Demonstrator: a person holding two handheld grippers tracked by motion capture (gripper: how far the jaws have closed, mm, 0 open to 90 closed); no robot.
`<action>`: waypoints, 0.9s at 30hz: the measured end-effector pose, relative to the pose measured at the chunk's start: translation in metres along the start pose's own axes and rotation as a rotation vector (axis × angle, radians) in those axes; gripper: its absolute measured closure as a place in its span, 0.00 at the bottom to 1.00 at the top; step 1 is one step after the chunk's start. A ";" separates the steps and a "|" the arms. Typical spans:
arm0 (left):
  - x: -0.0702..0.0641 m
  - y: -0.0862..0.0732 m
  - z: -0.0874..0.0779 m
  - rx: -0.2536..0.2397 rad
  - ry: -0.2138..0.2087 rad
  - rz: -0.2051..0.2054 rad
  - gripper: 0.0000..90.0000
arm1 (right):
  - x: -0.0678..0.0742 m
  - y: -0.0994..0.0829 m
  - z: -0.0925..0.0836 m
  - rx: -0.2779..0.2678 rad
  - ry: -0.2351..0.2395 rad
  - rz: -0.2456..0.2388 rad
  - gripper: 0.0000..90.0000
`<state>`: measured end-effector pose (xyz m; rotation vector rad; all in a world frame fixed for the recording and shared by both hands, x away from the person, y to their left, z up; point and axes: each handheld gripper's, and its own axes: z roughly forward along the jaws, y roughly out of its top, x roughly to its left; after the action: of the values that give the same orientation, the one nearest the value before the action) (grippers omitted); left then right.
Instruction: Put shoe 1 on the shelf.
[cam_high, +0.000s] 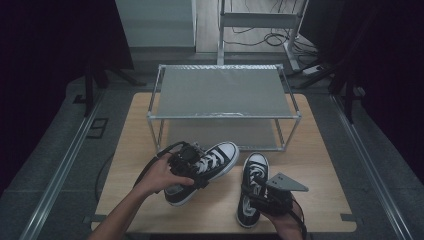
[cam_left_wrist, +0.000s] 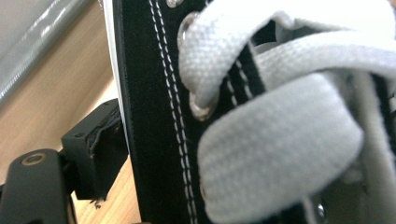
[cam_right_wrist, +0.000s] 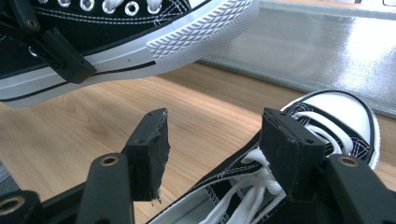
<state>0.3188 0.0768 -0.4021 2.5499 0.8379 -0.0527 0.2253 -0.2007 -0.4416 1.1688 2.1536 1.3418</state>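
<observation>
My left gripper (cam_high: 192, 161) is shut on the side wall of a black sneaker with white laces (cam_high: 217, 161), which is tilted with its white toe raised toward the rack. In the left gripper view one finger (cam_left_wrist: 93, 154) presses the outside of that sneaker (cam_left_wrist: 149, 116); the other finger is hidden inside it. A second matching sneaker (cam_high: 255, 167) lies flat on the table, toe pointing away. My right gripper (cam_high: 262, 195) sits over its heel end. Its jaws (cam_right_wrist: 219, 140) stand open astride this sneaker's side wall (cam_right_wrist: 336, 116), with a gap at the left pad. The lifted sneaker (cam_right_wrist: 140, 32) hangs above.
A two-level metal rack (cam_high: 225, 116) with grey shelves stands on the far half of the wooden table (cam_high: 320, 165); its lower shelf (cam_right_wrist: 327, 51) lies just beyond the shoes. Cables and table legs lie on the floor behind.
</observation>
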 end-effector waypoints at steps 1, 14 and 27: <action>-0.001 0.003 -0.001 0.001 0.005 0.009 0.17 | 0.000 0.000 0.000 -0.003 -0.002 0.001 0.47; -0.011 0.040 -0.021 0.008 -0.003 0.089 0.17 | -0.003 -0.001 -0.001 0.003 -0.006 0.007 0.47; -0.006 0.067 -0.037 0.016 -0.005 0.090 0.17 | -0.005 -0.002 0.002 0.007 -0.008 0.010 0.47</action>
<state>0.3481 0.0414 -0.3402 2.5979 0.7222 -0.0369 0.2282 -0.2040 -0.4448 1.1876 2.1512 1.3327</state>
